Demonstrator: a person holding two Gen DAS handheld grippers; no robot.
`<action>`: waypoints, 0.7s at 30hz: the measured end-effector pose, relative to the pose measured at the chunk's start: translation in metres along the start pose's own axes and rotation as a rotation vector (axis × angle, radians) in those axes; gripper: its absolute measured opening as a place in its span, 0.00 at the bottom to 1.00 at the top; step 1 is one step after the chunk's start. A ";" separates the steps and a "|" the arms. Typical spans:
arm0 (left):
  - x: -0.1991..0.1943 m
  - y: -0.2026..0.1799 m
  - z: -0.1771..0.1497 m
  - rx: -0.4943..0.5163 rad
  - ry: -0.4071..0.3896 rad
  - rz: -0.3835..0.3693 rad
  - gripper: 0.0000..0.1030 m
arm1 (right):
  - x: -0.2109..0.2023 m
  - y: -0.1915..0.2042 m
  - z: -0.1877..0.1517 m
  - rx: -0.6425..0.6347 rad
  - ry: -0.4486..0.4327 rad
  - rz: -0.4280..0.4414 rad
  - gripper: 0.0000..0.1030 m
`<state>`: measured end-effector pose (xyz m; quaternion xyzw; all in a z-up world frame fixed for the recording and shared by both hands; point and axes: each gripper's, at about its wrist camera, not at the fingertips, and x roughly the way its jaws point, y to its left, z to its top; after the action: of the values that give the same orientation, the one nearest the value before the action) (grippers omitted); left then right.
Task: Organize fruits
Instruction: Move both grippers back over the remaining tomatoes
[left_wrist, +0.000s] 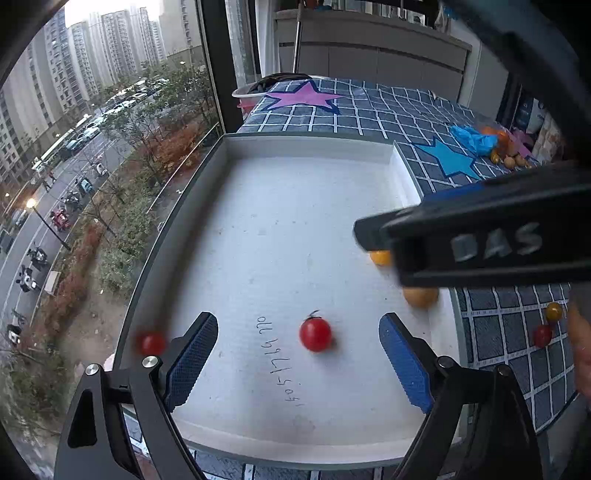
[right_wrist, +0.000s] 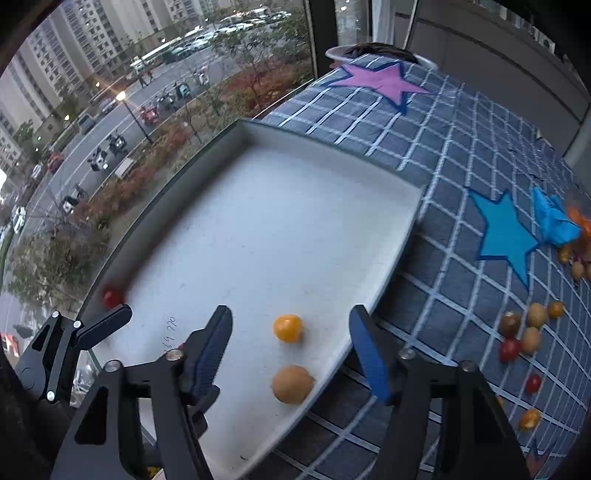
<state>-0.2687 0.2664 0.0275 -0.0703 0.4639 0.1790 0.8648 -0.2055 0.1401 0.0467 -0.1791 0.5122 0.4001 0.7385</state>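
Both claws hang over the white tray (left_wrist: 236, 147), jaws apart and gripping nothing. A red cherry tomato (left_wrist: 315, 334) lies loose on the tray floor between the fingers of the left claw (left_wrist: 298, 363), touching neither pad. An orange tomato (right_wrist: 288, 327) and a tan round fruit (right_wrist: 292, 384) lie between the fingers of the right claw (right_wrist: 291, 354), also untouched. Another red tomato (left_wrist: 150, 342) sits by the tray wall, outside the left claw's left finger. More fruits (right_wrist: 524, 332) wait on the checked tabletop (right_wrist: 461, 147), beyond the right claw's right finger. Judging by this, the drop is done; lift each claw straight up so no pad nudges the round fruit, then reach for the tabletop pile.
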 end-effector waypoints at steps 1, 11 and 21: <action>-0.001 0.000 0.000 -0.001 0.002 0.001 0.87 | -0.005 -0.003 -0.001 0.009 -0.006 -0.003 0.74; -0.018 -0.019 0.004 0.011 0.004 -0.027 0.87 | -0.039 -0.037 -0.037 0.069 -0.011 -0.001 1.00; -0.039 -0.070 0.010 0.106 -0.028 -0.054 0.87 | -0.069 -0.110 -0.105 0.236 -0.024 -0.043 1.00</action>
<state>-0.2543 0.1946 0.0626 -0.0345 0.4584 0.1318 0.8782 -0.1954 -0.0263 0.0500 -0.0971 0.5428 0.3234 0.7690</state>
